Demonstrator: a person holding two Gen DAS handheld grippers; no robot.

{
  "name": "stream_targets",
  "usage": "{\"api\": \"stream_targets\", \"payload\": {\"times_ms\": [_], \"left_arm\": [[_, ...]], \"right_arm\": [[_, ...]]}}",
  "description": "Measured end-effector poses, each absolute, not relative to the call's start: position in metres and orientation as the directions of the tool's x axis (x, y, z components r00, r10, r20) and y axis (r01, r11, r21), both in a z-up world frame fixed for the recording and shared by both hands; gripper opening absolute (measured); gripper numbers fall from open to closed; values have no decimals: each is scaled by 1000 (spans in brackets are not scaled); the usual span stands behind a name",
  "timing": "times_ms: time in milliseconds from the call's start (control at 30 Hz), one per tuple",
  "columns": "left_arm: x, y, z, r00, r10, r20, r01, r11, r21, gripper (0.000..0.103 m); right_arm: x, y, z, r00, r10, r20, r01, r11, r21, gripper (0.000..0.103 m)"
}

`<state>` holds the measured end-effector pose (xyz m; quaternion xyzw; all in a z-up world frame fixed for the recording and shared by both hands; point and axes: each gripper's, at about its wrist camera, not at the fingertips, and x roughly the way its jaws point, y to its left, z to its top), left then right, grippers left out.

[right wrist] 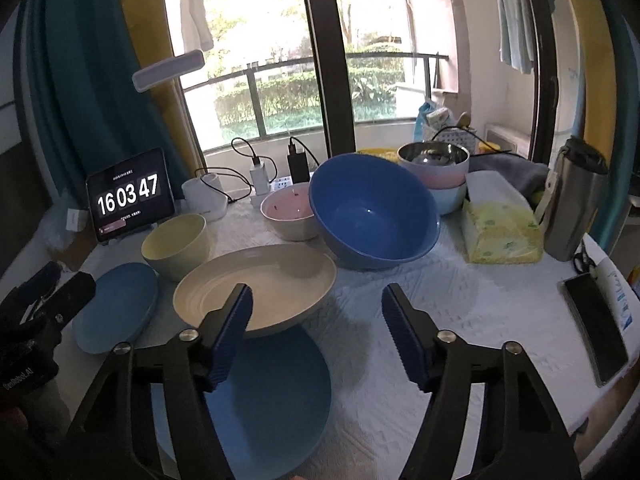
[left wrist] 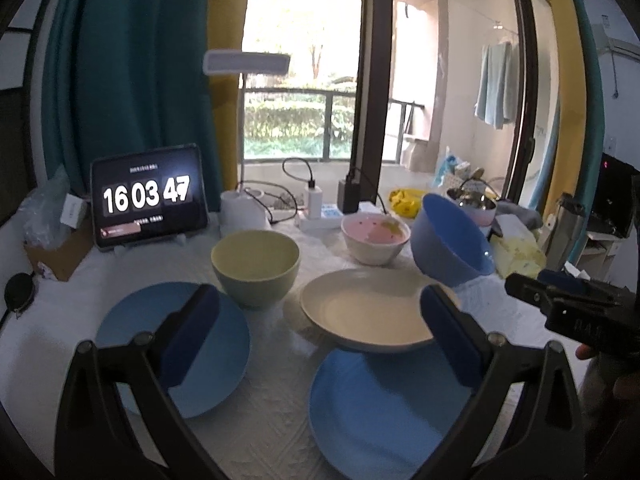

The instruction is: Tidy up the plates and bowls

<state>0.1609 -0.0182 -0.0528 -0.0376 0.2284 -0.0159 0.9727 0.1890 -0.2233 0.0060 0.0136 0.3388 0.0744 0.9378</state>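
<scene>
Left wrist view: left gripper (left wrist: 320,328) wide open, holding nothing, hovering above the table (left wrist: 272,420). Cream plate (left wrist: 372,308) as landmark: its near edge rests on the near blue plate (left wrist: 380,412); far blue plate (left wrist: 176,344) lies to its left, apart; green bowl (left wrist: 256,266) just behind-left; pink bowl (left wrist: 376,238) behind; blue bowl (left wrist: 452,246) behind-right, tilted. Clock tablet (left wrist: 148,200) far behind-left.

Right wrist view: right gripper (right wrist: 316,336) wide open, empty, poised near the cream plate (right wrist: 256,288). The plate overlaps the near blue plate (right wrist: 272,400). Blue bowl (right wrist: 374,212) leans just right of it, touching the pink bowl (right wrist: 288,216). Tissue pack (right wrist: 502,230) and flask (right wrist: 576,200) well to the right; phone (right wrist: 596,328) near the table edge.

Risks, as judged: the propped cream plate may slide or rock if gripped on one rim; the leaning blue bowl may roll and knock the pink bowl; smooth rims may slip between the pads
</scene>
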Motion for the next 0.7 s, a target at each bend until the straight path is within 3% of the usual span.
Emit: {"api": "stream_targets", "payload": {"times_ms": [300, 500, 700], "left_arm": [[202, -16, -77, 843, -37, -536, -22, 994, -103, 76], [223, -16, -93, 804, -45, -593, -34, 992, -123, 64], [239, -18, -107, 767, -57, -639, -39, 990, -136, 58]], "right_arm": [[220, -224, -15, 716, 154, -681, -138, 987, 78, 54], [238, -218, -27, 681, 185, -709, -157, 982, 105, 49], [251, -213, -44, 642, 195, -742, -154, 980, 125, 49]]}}
